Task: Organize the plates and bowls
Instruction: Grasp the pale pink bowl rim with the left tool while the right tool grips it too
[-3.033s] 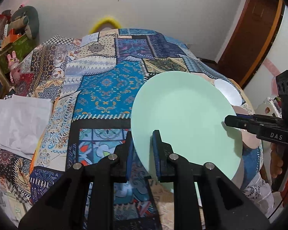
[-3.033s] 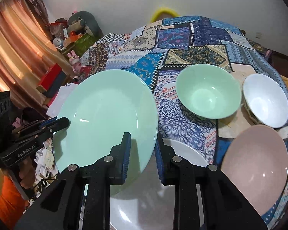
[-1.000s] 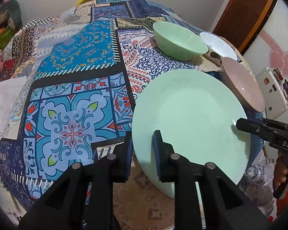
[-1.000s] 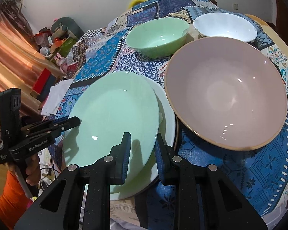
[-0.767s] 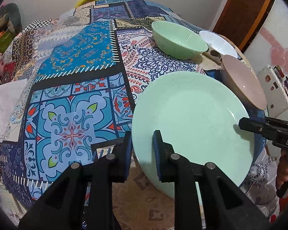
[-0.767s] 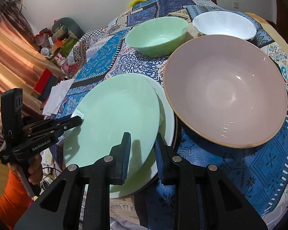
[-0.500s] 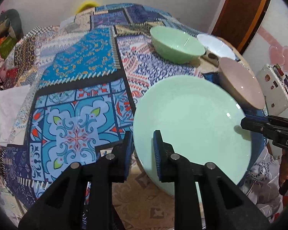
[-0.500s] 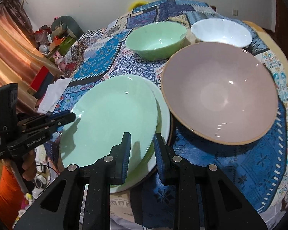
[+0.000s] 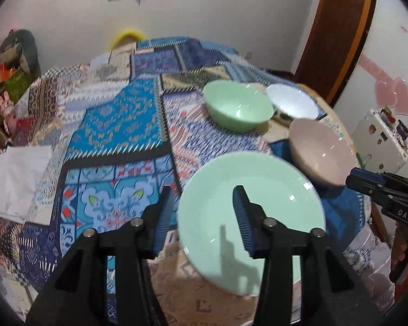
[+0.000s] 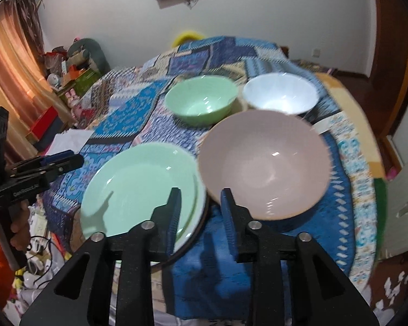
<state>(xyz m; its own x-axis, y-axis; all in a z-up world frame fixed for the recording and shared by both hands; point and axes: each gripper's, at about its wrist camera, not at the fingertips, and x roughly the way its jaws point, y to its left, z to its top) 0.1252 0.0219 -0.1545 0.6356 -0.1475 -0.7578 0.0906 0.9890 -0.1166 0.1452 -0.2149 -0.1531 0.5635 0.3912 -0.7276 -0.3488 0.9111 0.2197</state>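
Mint-green plate (image 10: 138, 187) — glossy, round, stacked on a white plate (image 10: 195, 217), both grippers' fingers (image 9: 163, 212) spread wide, holding nothing

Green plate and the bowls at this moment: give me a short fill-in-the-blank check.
1. The green plate lies on top of a ____ plate.
2. Both grippers, left and right, have their jaws ____.
3. The largest bowl is the ____ one.
4. The white bowl sits beside the ____ bowl.

Missing words: white; open; pink; green
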